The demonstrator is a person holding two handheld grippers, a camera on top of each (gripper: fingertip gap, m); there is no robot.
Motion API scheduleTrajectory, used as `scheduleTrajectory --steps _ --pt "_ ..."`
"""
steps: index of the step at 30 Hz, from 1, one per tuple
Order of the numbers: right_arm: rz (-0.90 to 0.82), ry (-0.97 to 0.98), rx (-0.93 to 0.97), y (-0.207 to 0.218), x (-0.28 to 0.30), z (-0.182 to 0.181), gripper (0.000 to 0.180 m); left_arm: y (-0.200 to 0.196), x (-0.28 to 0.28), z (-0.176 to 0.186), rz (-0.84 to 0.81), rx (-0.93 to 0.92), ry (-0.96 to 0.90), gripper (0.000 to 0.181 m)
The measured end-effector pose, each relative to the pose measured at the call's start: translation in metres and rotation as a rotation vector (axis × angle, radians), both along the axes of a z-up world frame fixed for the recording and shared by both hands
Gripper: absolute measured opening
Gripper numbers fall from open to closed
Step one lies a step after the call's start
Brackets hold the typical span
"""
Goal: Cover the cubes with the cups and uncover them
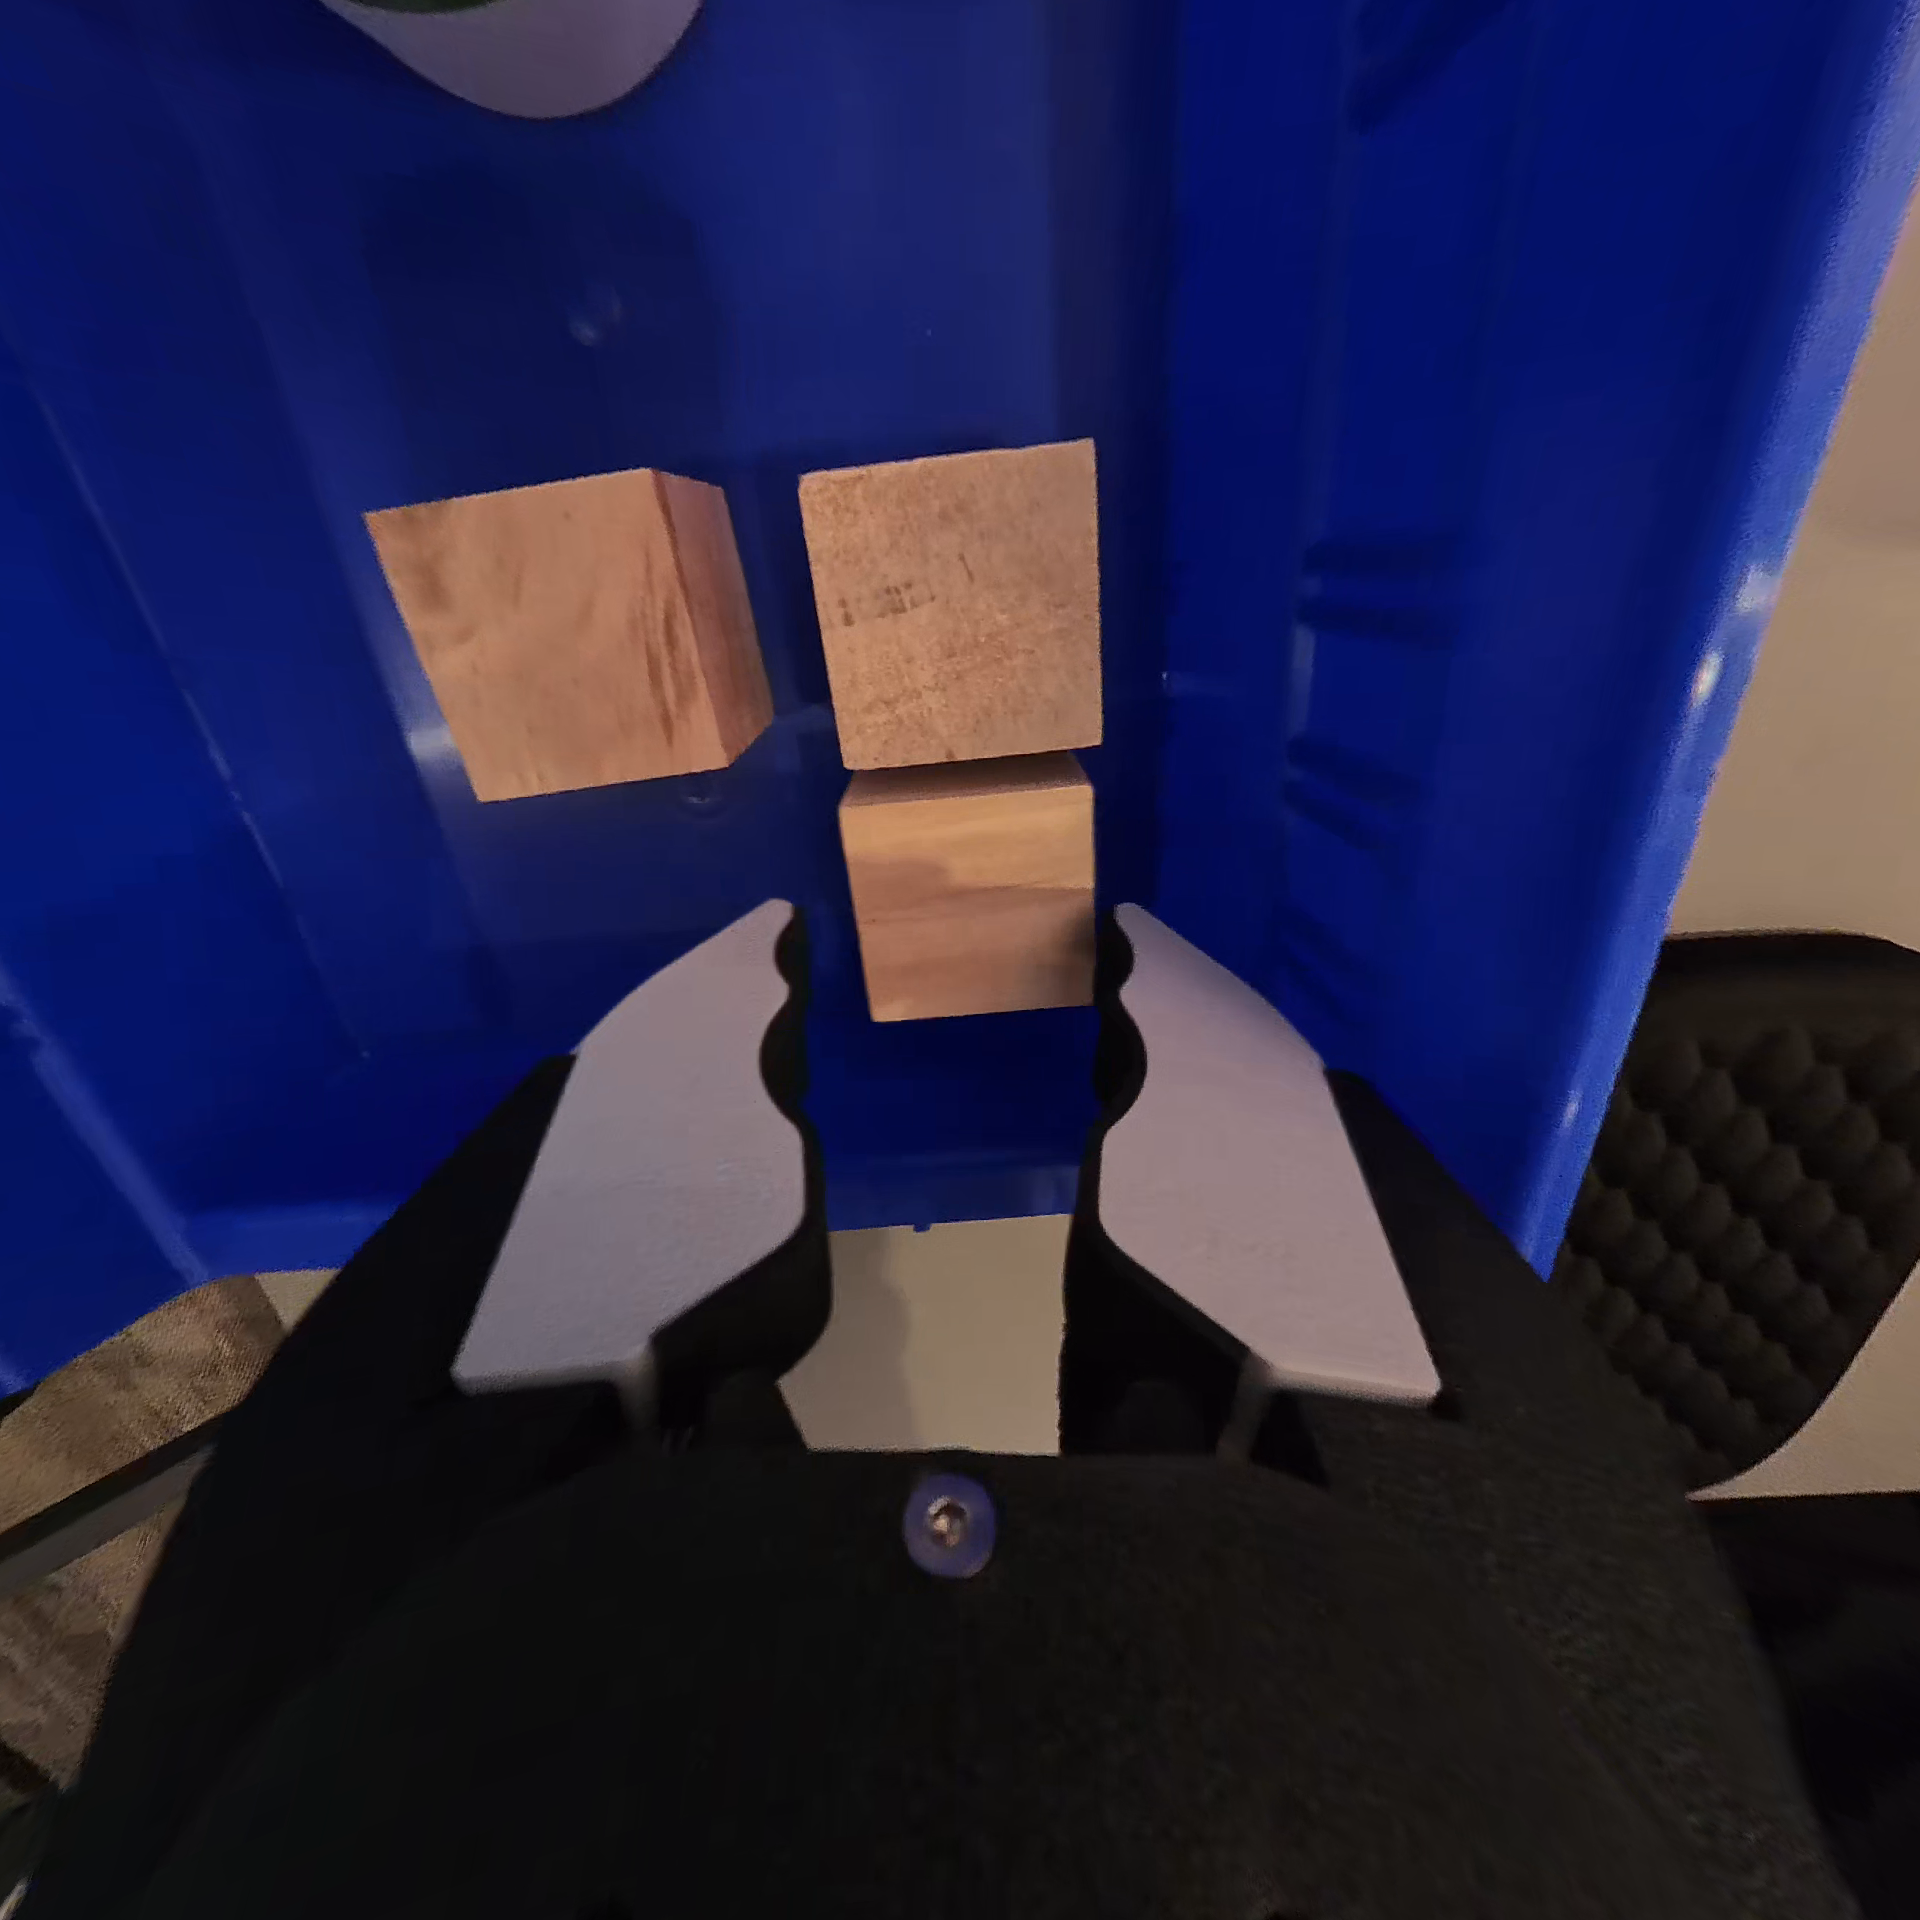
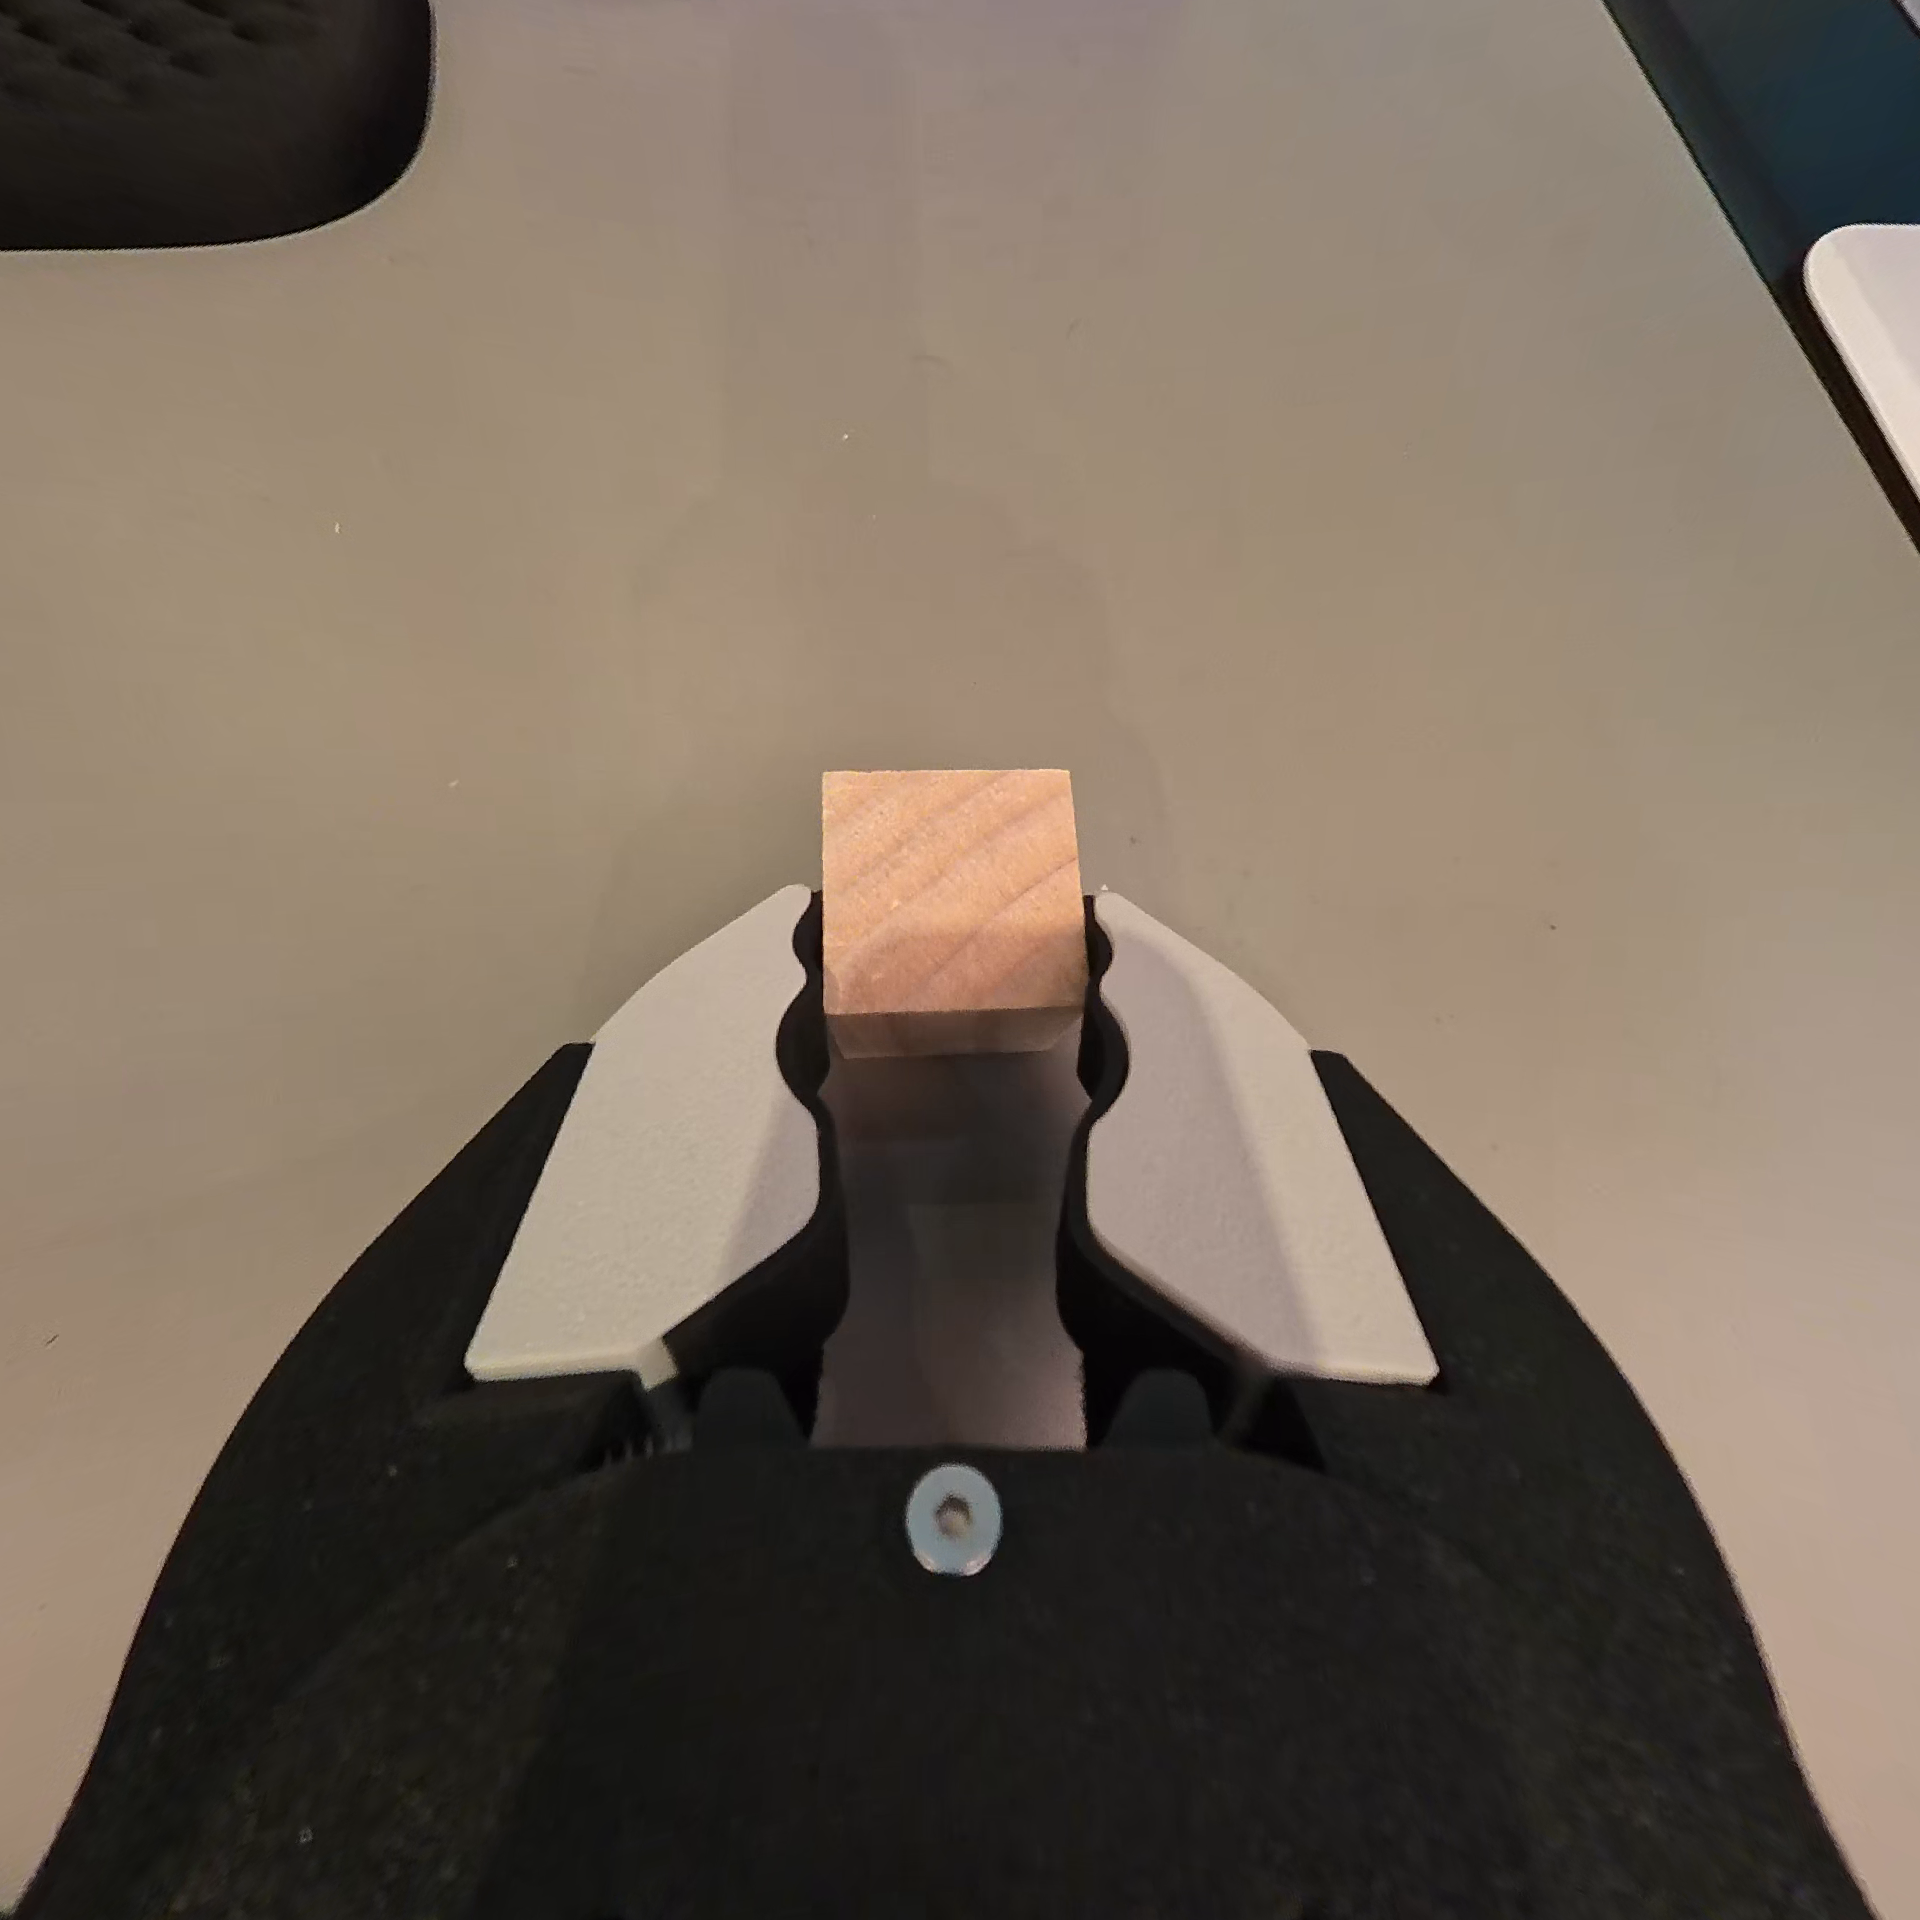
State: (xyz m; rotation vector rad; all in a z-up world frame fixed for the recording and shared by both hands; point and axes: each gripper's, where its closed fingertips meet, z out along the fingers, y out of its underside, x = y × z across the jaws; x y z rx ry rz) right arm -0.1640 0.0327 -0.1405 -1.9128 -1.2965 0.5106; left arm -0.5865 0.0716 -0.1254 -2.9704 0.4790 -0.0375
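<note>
Three cubes [image 1: 940,597] (wooden), blue bin [image 1: 1299,312], grey table [image 2: 935,416]

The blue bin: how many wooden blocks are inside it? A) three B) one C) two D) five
A, the left wrist view shows three wooden blocks lying on the floor of the blue bin: one on the left, and two on the right, one nearer the open left gripper.

No readable text anywhere; only a faint, smudged dark stamp on the upper right wooden cube [image 1: 951,603], illegible.
</note>
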Motion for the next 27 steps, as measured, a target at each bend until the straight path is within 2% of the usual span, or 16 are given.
scheduleTrajectory --steps 1,6,9,14,19,22,27 --pt "-0.001 -0.001 0.0 0.0 0.0 0.0 0.045 0.0 0.002 -0.001 -0.013 0.001 -0.011 0.044" --pt "-0.005 0.001 0.006 0.0 0.001 0.001 0.045 0.003 -0.01 0.003 -0.13 0.058 0.076 0.043" --pt "-0.008 0.019 0.004 0.001 0.001 0.003 0.045 0.002 -0.014 0.014 -0.138 0.09 0.047 0.043" --pt "-0.035 0.089 0.002 0.004 0.011 0.019 0.045 -0.002 -0.005 0.064 -0.151 0.164 -0.084 0.042" --pt "-0.249 0.073 0.032 0.019 0.078 0.036 0.045 -0.006 0.005 0.114 -0.255 0.223 -0.058 0.042" --pt "-0.388 0.057 0.016 0.022 0.119 0.032 0.045 -0.004 0.028 0.142 -0.357 0.273 -0.033 0.042" --pt "-0.365 -0.026 0.032 0.014 0.144 0.022 0.045 -0.002 0.11 0.162 -0.597 0.311 -0.069 0.043"
